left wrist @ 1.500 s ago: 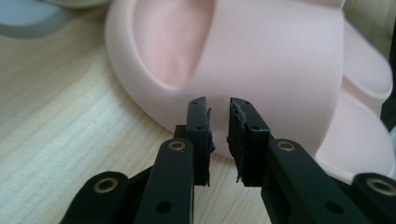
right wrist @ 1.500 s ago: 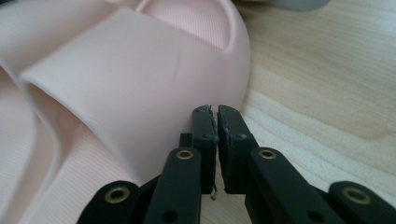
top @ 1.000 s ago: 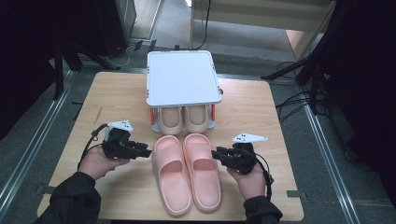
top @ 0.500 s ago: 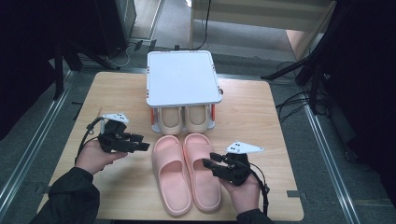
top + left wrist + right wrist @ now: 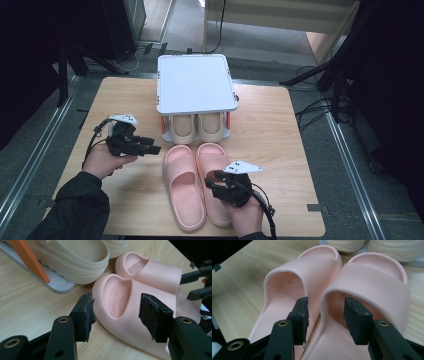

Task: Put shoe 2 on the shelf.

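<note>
- Against the earlier high view, the right hand-held gripper point(image 5: 214, 181) has moved from beside the right pink slipper point(image 5: 216, 184) to over its heel end; the left hand-held gripper point(image 5: 152, 148) has drawn slightly away from the left pink slipper point(image 5: 183, 186).
- Both sets of jaws have just been opening. The left jaws stand wide with nothing between them. The right jaws stand apart astride the inner wall of the right pink slipper's strap; the pads do not press it.
- The pair of pink slippers lies side by side on the wooden counter point(image 5: 280, 135), toes toward the rack point(image 5: 196, 83), at the middle near the person's edge.
- Slippers: smooth, matte, moulded foam with a broad rounded strap and finely dotted footbed.
- Rack: flat white square top on orange posts, with a beige pair point(image 5: 196, 127) of ridged-sole slippers beneath.
- Counter: pale wood grain, rounded corners.
- Left hand point(image 5: 102, 160) holds its gripper level, pointing right; right hand point(image 5: 245, 215) points its gripper forward and leftward.
</note>
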Tool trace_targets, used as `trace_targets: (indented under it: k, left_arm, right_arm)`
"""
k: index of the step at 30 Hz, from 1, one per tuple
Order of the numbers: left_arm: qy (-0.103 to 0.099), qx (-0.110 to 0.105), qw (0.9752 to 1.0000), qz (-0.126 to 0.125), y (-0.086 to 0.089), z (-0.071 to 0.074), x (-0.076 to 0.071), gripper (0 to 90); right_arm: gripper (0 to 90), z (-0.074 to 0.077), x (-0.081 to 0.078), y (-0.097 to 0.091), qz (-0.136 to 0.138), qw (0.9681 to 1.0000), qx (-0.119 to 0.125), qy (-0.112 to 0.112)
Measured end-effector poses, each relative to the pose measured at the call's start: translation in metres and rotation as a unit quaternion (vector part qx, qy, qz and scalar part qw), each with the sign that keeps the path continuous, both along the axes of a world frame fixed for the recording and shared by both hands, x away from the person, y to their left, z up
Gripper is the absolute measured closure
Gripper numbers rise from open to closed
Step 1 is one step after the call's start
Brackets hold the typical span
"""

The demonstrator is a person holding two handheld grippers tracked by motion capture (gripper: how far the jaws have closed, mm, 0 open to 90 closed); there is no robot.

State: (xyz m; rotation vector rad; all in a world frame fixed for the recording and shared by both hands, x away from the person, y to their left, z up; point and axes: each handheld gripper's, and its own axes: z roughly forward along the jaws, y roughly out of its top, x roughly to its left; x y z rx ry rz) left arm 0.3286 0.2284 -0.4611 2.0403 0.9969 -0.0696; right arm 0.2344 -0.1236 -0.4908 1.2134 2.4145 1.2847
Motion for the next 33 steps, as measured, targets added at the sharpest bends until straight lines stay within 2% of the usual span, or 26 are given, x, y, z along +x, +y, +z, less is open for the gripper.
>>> trace_targets:
  k: [5, 9, 11, 19, 23, 29, 33]
  left_arm:
    - [-0.005, -0.006, 1.0, 0.002, 0.002, 0.0, 0.005, 45.3]
    - [-0.009, 0.001, 1.0, -0.001, 0.001, 0.0, 0.008, 47.1]
    - [-0.012, -0.005, 0.9999, 0.002, 0.002, 0.001, 0.009, 46.9]
    - [-0.007, -0.003, 1.0, 0.003, 0.002, 0.001, 0.012, 46.7]
    - [-0.007, 0.0, 1.0, 0.002, 0.002, 0.001, 0.012, 46.7]
    - [-0.004, -0.004, 1.0, 0.0, 0.003, 0.0, 0.012, 46.2]
    - [-0.01, -0.006, 0.9999, -0.002, 0.002, 0.001, 0.012, 46.7]
  right_arm:
    - [46.0, -0.006, -0.001, 0.005, -0.022, 0.9997, 0.0, 0.006]
    - [46.0, -0.009, -0.001, 0.009, -0.033, 0.9994, 0.002, 0.01]
    - [45.8, -0.01, -0.001, 0.011, -0.037, 0.9993, 0.001, 0.012]
    - [42.0, -0.016, 0.001, 0.023, -0.044, 0.9989, 0.004, 0.017]
    - [40.7, -0.02, 0.003, 0.031, -0.047, 0.9987, -0.005, 0.02]
    - [39.8, -0.025, 0.006, 0.044, -0.058, 0.998, -0.02, 0.014]
    - [39.8, -0.029, 0.008, 0.054, -0.067, 0.9972, -0.032, 0.008]
